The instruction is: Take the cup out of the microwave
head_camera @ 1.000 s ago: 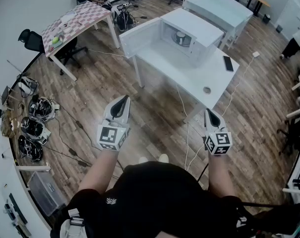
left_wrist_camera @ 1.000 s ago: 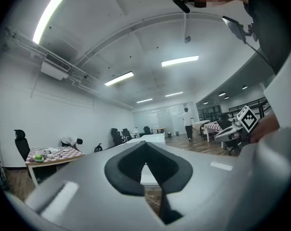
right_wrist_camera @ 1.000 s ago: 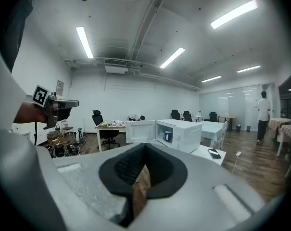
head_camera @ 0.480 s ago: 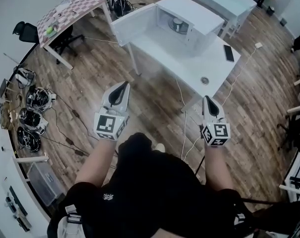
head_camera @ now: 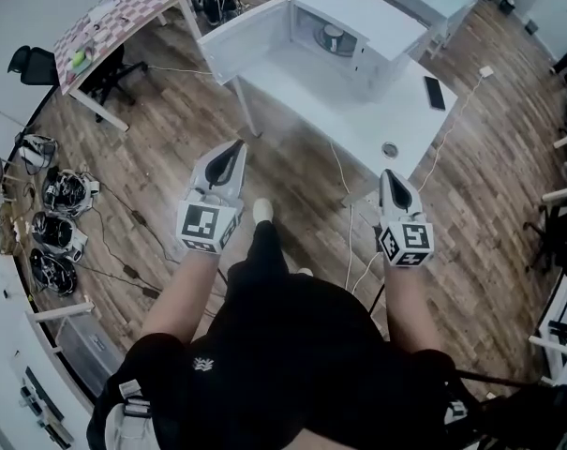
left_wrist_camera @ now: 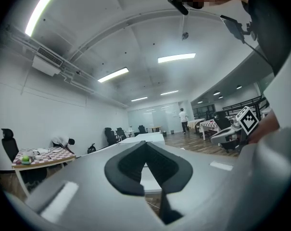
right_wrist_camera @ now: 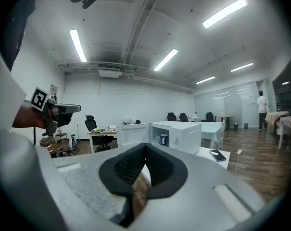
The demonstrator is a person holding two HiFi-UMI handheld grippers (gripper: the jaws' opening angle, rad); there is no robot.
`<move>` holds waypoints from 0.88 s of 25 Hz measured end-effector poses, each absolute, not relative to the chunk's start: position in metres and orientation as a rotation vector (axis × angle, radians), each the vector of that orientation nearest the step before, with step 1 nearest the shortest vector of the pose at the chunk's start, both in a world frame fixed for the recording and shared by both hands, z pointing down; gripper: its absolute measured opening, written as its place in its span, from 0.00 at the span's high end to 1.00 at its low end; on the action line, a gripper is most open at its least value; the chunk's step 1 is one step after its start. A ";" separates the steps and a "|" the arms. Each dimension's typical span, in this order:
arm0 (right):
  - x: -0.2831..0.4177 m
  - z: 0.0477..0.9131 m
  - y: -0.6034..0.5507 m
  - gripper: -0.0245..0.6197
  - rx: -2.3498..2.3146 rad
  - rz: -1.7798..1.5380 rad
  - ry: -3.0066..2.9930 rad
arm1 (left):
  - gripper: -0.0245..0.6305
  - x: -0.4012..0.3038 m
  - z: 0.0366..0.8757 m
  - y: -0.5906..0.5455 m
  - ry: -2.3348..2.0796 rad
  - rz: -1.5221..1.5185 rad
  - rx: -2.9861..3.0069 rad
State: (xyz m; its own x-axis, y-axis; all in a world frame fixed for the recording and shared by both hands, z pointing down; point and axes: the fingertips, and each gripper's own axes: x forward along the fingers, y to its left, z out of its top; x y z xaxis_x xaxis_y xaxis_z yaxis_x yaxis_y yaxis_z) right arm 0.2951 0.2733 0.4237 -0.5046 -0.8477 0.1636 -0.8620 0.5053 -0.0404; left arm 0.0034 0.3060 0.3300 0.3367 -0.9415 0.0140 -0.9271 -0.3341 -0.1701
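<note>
White rectangular table (head_camera: pixel 353 125) ahead, boxy white microwave (head_camera: pixel 363 28) on it, door open. Left gripper (head_camera: pixel 234 148), right gripper (head_camera: pixel 389 176): jaws closed, empty. Only the right gripper view clearly shows the dark blue cup (right_wrist_camera: pixel 163 139), inside the microwave.

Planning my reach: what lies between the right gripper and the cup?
Only the white table top, with a small round object near its edge, separates right gripper from cup; head view shows it.

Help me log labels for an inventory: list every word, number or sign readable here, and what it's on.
No words or numbers are readable.
Cubes on left gripper and right gripper: square marker patterns, no letters.
White emblem on black shirt: too small to read.
</note>
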 end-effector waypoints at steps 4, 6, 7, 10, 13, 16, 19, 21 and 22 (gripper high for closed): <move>0.275 0.423 0.241 0.96 1.534 0.184 -2.601 | 0.96 -0.017 0.326 0.263 1.680 -0.148 -2.473; 0.266 0.422 0.222 0.96 1.553 0.169 -2.585 | 0.96 -0.028 0.326 0.237 1.661 -0.136 -2.483; 0.261 0.423 0.212 0.96 1.563 0.161 -2.575 | 0.96 -0.033 0.327 0.223 1.655 -0.130 -2.490; 0.248 0.426 0.176 0.96 1.600 0.156 -2.541 | 0.96 -0.048 0.332 0.181 1.624 -0.128 -2.516; 0.229 0.425 0.137 0.96 1.633 0.160 -2.510 | 0.96 -0.069 0.331 0.140 1.588 -0.141 -2.530; 0.202 0.418 0.099 0.96 1.644 0.166 -2.499 | 0.96 -0.096 0.326 0.097 1.586 -0.124 -2.551; 0.177 0.409 0.064 0.96 1.651 0.151 -2.489 | 0.96 -0.115 0.320 0.060 1.560 -0.108 -2.570; 0.162 0.405 0.043 0.96 1.667 0.147 -2.478 | 0.96 -0.127 0.317 0.039 1.538 -0.102 -2.577; 0.155 0.404 0.033 0.96 1.674 0.146 -2.472 | 0.96 -0.133 0.316 0.029 1.529 -0.098 -2.583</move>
State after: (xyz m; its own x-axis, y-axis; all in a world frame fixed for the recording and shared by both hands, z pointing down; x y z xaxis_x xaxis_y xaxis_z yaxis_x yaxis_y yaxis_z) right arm 0.1548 0.0335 0.4041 -0.3645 -0.9136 0.1800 -0.9285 0.3714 0.0051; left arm -0.1331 0.0291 0.3160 0.4818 -0.8761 -0.0145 -0.8672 -0.4744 -0.1517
